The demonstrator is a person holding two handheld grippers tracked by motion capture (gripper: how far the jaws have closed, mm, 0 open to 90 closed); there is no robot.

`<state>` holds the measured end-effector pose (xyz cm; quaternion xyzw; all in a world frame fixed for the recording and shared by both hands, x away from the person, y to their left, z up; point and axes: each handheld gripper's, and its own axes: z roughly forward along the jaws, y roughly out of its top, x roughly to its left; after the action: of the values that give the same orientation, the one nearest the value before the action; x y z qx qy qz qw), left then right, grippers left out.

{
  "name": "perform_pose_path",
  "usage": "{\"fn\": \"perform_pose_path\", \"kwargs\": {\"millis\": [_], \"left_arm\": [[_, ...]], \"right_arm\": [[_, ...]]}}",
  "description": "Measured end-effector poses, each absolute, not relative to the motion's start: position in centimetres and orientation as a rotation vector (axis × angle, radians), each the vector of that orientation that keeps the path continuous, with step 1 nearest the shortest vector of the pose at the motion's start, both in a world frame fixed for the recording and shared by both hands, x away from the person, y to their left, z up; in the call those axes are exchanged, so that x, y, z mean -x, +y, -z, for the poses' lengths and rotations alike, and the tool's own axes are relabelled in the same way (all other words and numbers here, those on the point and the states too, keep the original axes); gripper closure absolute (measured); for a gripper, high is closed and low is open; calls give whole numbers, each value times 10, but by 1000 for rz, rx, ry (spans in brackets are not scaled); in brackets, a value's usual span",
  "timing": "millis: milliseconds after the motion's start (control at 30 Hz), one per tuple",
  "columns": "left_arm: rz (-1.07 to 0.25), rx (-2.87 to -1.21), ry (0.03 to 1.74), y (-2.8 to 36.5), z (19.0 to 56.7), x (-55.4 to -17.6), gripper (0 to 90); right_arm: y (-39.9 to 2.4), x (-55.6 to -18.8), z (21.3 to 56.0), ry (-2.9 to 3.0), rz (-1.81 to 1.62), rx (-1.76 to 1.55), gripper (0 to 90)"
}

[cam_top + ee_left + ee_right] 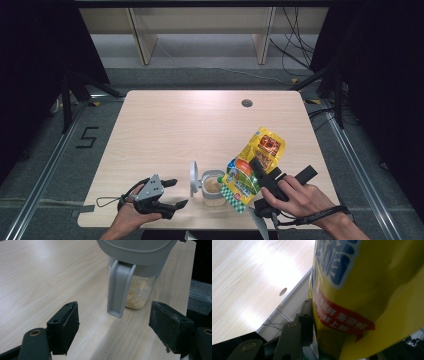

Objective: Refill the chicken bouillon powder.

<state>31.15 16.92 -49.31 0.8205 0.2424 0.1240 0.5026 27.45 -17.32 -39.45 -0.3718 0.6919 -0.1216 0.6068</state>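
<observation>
From the high view, we hold the yellow bag clamped in our right gripper, tilted so that its long axis runs from upper right down to lower left. Its green-checked lower end hangs at the rim of the clear jar, which stands just to the left of that gripper and below the bag's mouth. The jar's grey lid is flipped up on the far side from the bag. Our left gripper rests on the table with its jaws standing apart around nothing, the jar a short way off to its right. The right gripper is the nearer of the two, and we judge the pour turns on keeping the bag's low end over the jar's opening.

In the left gripper view, the jar lies straight ahead of the open jaws and slightly right of centre, apart from both pads. Pale crumbs sit at its bottom, and the lid's grey tab hangs down its near side.

In the right gripper view, the bag presses against the one jaw we can see, at left; the other jaw is hidden behind the bag. The bag's body climbs up and away from the gripper.
</observation>
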Motion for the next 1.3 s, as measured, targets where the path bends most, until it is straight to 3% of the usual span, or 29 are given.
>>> {"fn": "perform_pose_path", "kwargs": {"millis": [1300], "left_arm": [[-302,-1981,585,169,493,-312,234]], "right_arm": [[-173,-274,393,1592,287,867,643]]}}
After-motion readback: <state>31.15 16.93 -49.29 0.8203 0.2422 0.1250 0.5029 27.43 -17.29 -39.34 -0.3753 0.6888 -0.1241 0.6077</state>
